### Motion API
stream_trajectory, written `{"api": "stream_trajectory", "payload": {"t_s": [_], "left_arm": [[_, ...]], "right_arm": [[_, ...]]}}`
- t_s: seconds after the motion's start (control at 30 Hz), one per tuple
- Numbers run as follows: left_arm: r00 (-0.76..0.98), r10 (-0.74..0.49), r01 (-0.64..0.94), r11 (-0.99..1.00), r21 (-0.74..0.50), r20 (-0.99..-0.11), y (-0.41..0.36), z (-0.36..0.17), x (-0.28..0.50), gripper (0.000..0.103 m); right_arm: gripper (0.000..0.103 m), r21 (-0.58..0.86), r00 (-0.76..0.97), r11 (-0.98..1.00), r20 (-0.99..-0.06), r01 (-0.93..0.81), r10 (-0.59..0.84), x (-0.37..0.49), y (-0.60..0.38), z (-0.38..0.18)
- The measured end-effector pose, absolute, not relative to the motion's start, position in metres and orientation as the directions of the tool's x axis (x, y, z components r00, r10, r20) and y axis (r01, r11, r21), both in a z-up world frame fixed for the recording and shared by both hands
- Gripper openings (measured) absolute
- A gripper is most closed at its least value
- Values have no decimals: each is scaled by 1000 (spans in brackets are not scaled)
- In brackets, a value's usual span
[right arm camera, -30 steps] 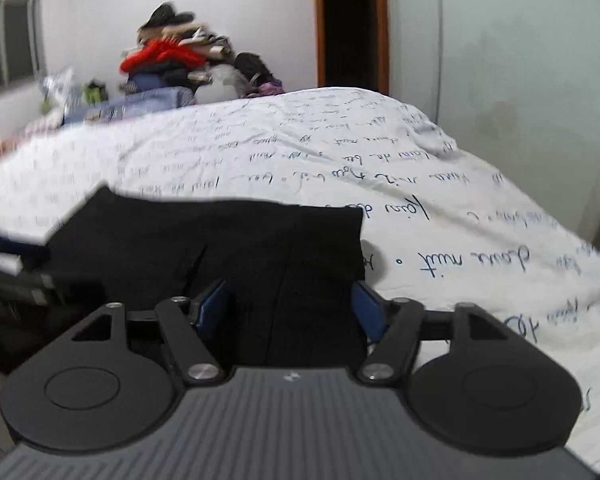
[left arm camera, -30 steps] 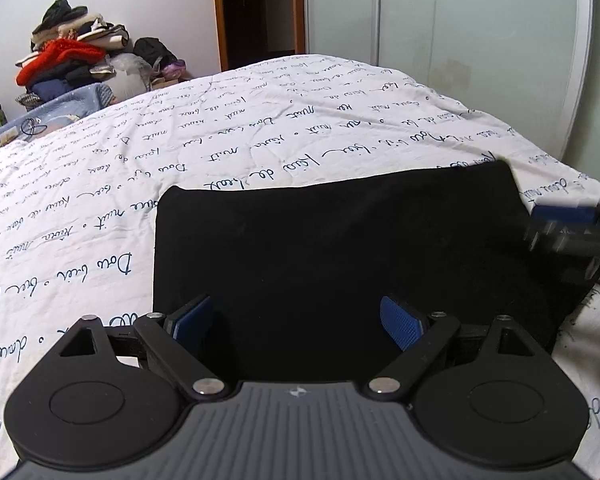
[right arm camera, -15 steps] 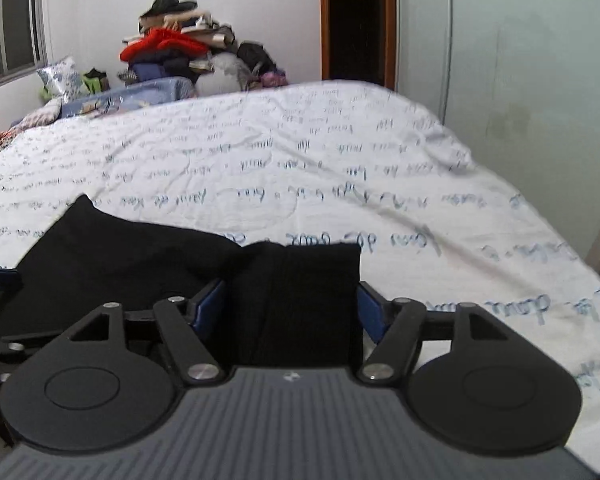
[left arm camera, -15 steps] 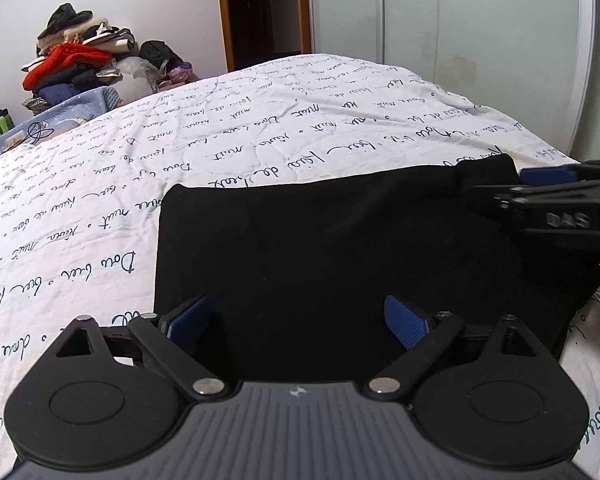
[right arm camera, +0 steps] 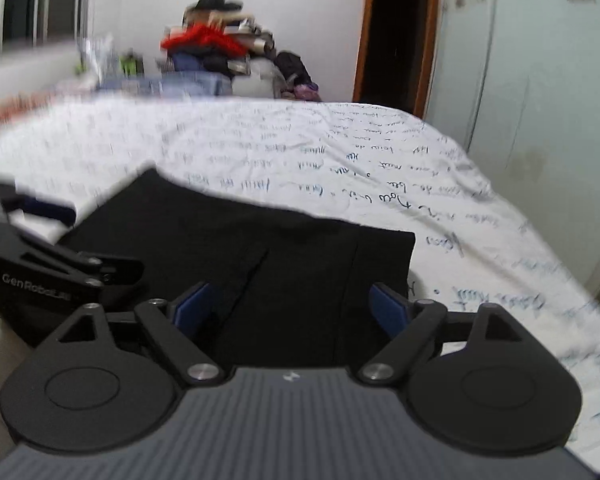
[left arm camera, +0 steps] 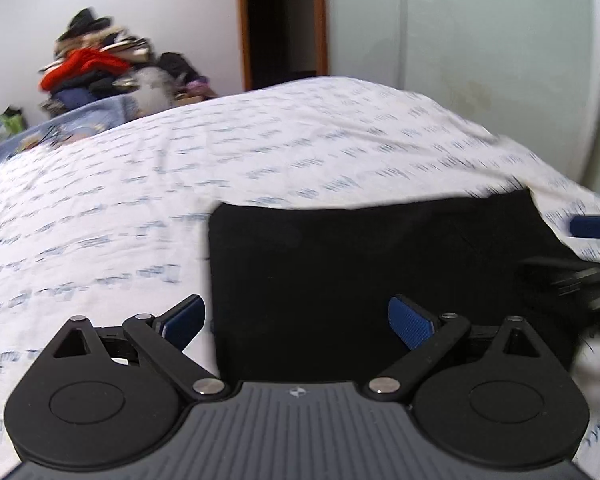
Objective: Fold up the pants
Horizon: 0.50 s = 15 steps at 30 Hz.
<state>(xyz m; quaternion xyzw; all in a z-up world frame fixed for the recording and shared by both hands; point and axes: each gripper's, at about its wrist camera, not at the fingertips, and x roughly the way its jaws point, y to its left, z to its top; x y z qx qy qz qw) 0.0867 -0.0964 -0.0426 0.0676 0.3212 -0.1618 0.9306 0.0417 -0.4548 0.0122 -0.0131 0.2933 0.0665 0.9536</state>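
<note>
Since a second ago the right gripper (right arm camera: 290,304) has let go of the pants (right arm camera: 284,248) and its jaws are opening wide, nothing pinched; the left gripper (left arm camera: 296,320) also opens, empty, over the near left corner of the cloth. The pants lie flat as a black folded rectangle on the bed (left arm camera: 260,152), probably released because this fold is done. Only the right view shows the seams and layered edge; the left view shows the far clothes pile (left arm camera: 92,68) more clearly.

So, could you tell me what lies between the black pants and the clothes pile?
Only bedsheet between pants and clothes pile, in both wrist views.
</note>
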Motion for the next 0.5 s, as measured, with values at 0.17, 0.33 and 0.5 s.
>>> {"api": "stream_trajectory", "payload": {"t_s": [0.17,0.33,0.5], "left_arm": [[634,-380,346,918,-193,-673,-46,-52,125,99],[568,-431,345,898,-272,-701,-36,-68,152,99],[551,-473,422,869,-259,-688,-48,-74,162,99]], "right_arm": [[101,294,784,952,-568,-90,250,60,-533,11],[89,483,696,867,-581,-123,423,83,-572,-14],[80,583,639,794,-548,-170,539,102,-569,-32]]}}
